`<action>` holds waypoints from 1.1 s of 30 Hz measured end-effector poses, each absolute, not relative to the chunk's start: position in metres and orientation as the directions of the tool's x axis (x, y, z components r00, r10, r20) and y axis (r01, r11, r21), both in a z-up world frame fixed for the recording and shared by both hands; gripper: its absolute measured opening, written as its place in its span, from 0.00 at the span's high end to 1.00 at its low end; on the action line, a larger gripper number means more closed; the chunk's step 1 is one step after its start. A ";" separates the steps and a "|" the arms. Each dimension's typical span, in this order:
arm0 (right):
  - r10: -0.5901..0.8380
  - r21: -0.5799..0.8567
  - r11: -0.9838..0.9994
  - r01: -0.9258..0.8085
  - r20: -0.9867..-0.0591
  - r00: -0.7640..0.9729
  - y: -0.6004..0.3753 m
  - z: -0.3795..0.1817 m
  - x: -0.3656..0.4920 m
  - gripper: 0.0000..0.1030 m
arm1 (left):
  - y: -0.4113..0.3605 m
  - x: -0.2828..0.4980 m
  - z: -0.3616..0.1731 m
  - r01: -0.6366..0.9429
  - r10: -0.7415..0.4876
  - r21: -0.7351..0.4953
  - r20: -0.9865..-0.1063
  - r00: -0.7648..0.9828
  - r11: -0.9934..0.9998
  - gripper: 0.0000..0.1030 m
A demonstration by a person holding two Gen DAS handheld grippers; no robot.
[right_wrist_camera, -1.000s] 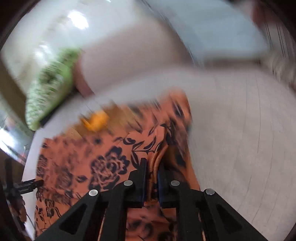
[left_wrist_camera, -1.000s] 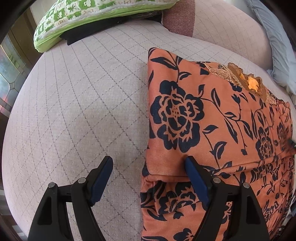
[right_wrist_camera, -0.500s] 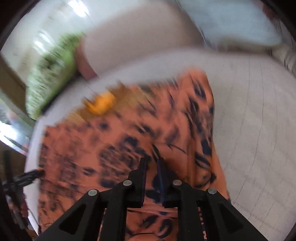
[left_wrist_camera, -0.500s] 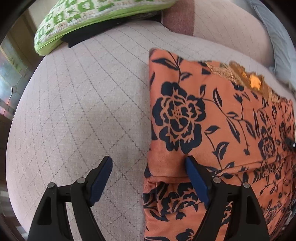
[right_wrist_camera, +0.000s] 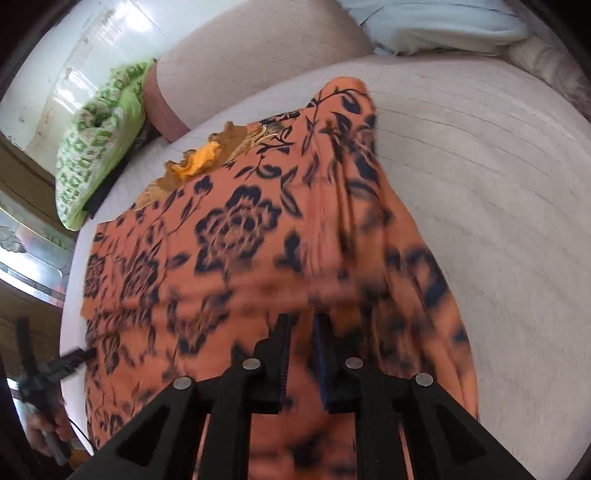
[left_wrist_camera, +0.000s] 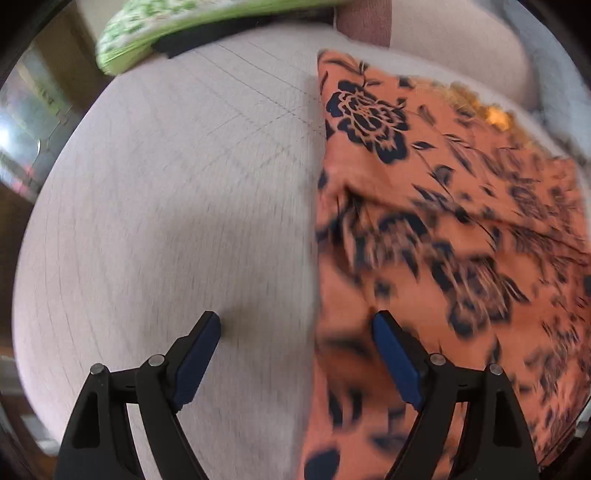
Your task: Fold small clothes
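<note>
On the quilted bed (left_wrist_camera: 177,206) the orange floral garment (right_wrist_camera: 258,236) is spread, and could be dragged askew by the right gripper (right_wrist_camera: 301,325), nearly closed but apparently pinching nothing, while only the left wrist view shows the left gripper (left_wrist_camera: 295,328) gaping wide, empty, astride its edge.

Left wrist view: set behind the left gripper (left_wrist_camera: 295,343), steeply downward, close above the bed (left_wrist_camera: 166,221); garment (left_wrist_camera: 443,240) fills its right half, green pillow (left_wrist_camera: 177,29) along the top edge.
Right wrist view: behind the right gripper (right_wrist_camera: 302,332), tilted down, close over the garment (right_wrist_camera: 240,229); bed (right_wrist_camera: 498,184) at right.
Shared: garment, bed, green pillow (right_wrist_camera: 99,147). Left gripper (right_wrist_camera: 79,358) appears at lower left in the right view.
</note>
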State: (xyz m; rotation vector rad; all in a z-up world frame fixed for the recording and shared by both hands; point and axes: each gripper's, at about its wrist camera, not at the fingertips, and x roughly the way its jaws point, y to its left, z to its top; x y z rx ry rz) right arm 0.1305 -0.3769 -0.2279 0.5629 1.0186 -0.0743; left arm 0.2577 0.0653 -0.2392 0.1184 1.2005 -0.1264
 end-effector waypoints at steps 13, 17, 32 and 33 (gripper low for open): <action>0.244 0.348 0.915 0.203 -0.881 0.406 -0.312 -0.233 -0.007 0.84 | 0.076 0.101 -0.245 0.284 -0.045 0.055 -0.942 0.332 0.957 0.18; 0.323 0.409 0.885 0.220 -0.882 0.344 -0.327 -0.234 -0.044 0.84 | 0.084 0.073 -0.250 0.312 -0.047 0.043 -0.960 0.277 0.949 0.18; 0.331 0.579 0.679 0.451 -0.790 0.515 -0.422 -0.226 -0.099 0.28 | 0.160 0.061 -0.234 0.119 -0.209 -0.187 -0.954 0.216 0.975 0.18; 0.327 0.571 0.681 0.459 -0.797 0.507 -0.433 -0.225 -0.105 0.28 | 0.154 0.067 -0.238 0.106 -0.214 -0.195 -0.955 0.206 0.975 0.18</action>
